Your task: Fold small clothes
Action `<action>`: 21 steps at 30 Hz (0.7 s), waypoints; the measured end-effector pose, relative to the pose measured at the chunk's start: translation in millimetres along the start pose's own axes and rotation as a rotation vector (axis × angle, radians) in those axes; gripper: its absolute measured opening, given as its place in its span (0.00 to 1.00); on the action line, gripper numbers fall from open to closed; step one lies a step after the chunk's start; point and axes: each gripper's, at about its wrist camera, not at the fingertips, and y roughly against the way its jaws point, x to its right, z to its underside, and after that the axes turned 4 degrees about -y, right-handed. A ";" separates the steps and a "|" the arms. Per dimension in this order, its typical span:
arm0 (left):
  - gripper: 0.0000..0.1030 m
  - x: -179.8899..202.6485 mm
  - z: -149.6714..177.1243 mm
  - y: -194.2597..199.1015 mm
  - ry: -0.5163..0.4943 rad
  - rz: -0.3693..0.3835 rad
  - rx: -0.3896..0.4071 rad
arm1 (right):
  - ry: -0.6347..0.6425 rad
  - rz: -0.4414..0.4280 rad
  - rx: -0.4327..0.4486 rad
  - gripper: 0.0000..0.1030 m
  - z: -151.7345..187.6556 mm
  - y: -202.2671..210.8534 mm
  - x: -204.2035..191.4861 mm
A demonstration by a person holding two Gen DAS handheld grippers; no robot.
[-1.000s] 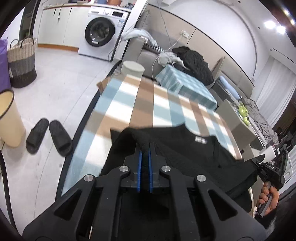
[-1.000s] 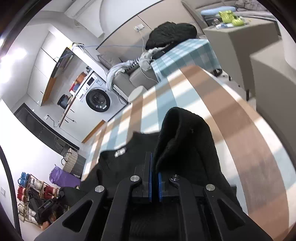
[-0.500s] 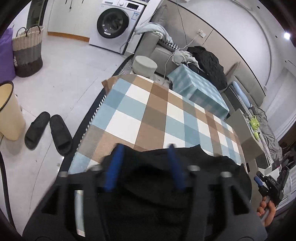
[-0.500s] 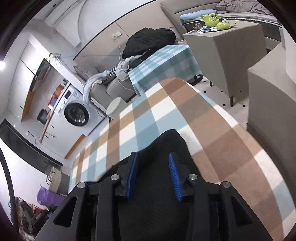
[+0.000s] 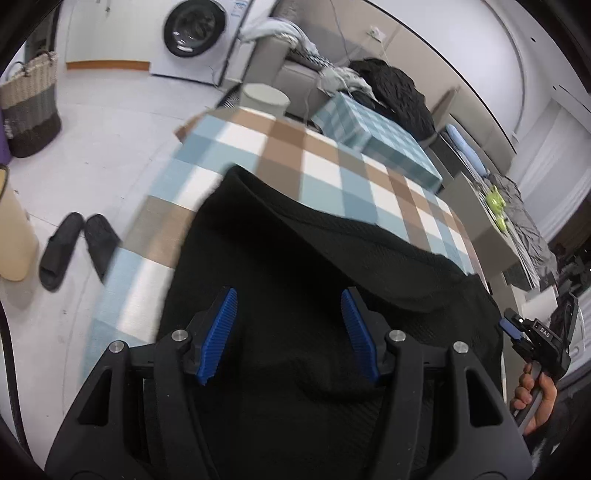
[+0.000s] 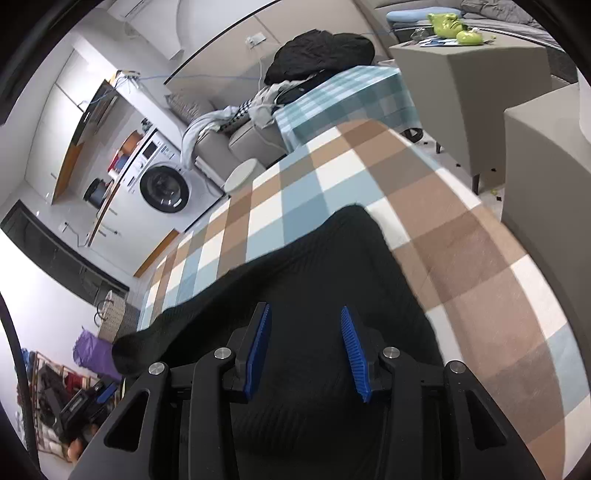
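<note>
A black knit garment (image 5: 295, 266) lies folded over on the checked tablecloth (image 5: 295, 155), its folded edge running across the table. My left gripper (image 5: 288, 332) is open, its blue pads apart just above the cloth, holding nothing. In the right wrist view the same garment (image 6: 325, 266) lies under my right gripper (image 6: 304, 347), which is also open and empty. The right gripper also shows at the far right edge of the left wrist view (image 5: 532, 336), held in a hand.
Beyond the table stand a round white stool (image 5: 264, 98), a small table with a teal checked cloth (image 5: 373, 136), a sofa with piled clothes (image 5: 391, 88) and a washing machine (image 5: 195, 33). Slippers (image 5: 74, 247) and a woven basket (image 5: 29, 107) are on the floor left.
Both grippers were shut on the garment a second ago and have opened, letting it drop. The garment's part they carried now lies folded over on the table, hiding the collar label.
</note>
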 end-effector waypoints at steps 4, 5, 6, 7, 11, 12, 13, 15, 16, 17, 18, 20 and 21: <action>0.54 23.5 -0.9 -29.0 -0.067 0.037 -0.075 | 0.006 -0.003 -0.010 0.39 10.0 4.9 0.9; 0.54 26.9 -2.8 -38.2 -0.076 0.038 -0.100 | 0.005 -0.003 -0.010 0.39 11.8 6.5 1.9; 0.54 28.8 -6.4 -50.3 -0.067 0.019 -0.131 | 0.006 -0.002 -0.011 0.39 12.9 7.2 2.7; 0.54 28.1 -9.4 -55.3 -0.054 0.010 -0.132 | 0.008 0.002 -0.016 0.39 15.2 8.4 4.6; 0.54 18.6 -22.8 -61.1 0.011 -0.043 -0.077 | -0.001 0.022 -0.016 0.39 17.6 12.3 14.1; 0.54 16.6 -24.1 -60.0 0.014 -0.046 -0.074 | -0.006 0.027 -0.013 0.39 17.7 14.4 16.8; 0.54 15.2 -23.7 -57.7 0.015 -0.042 -0.073 | -0.009 0.034 -0.009 0.40 17.5 17.4 20.2; 0.54 14.4 -18.9 -50.0 -0.002 -0.057 -0.072 | -0.002 0.047 -0.003 0.40 18.2 23.3 24.6; 0.54 13.7 -16.7 -46.2 -0.016 -0.072 -0.068 | 0.006 0.052 -0.002 0.41 18.2 25.1 25.4; 0.55 12.9 -11.9 -39.3 -0.039 -0.088 -0.058 | 0.020 0.064 -0.001 0.43 18.3 27.2 26.7; 0.55 10.6 -9.2 -34.4 -0.049 -0.097 -0.052 | 0.036 0.078 0.004 0.45 18.5 29.3 27.9; 0.55 2.7 -4.6 -26.4 -0.054 -0.136 -0.042 | 0.055 0.099 0.016 0.47 16.4 31.5 30.6; 0.55 -2.9 -2.3 -22.0 -0.048 -0.153 -0.042 | 0.059 0.104 0.019 0.47 14.4 31.5 31.6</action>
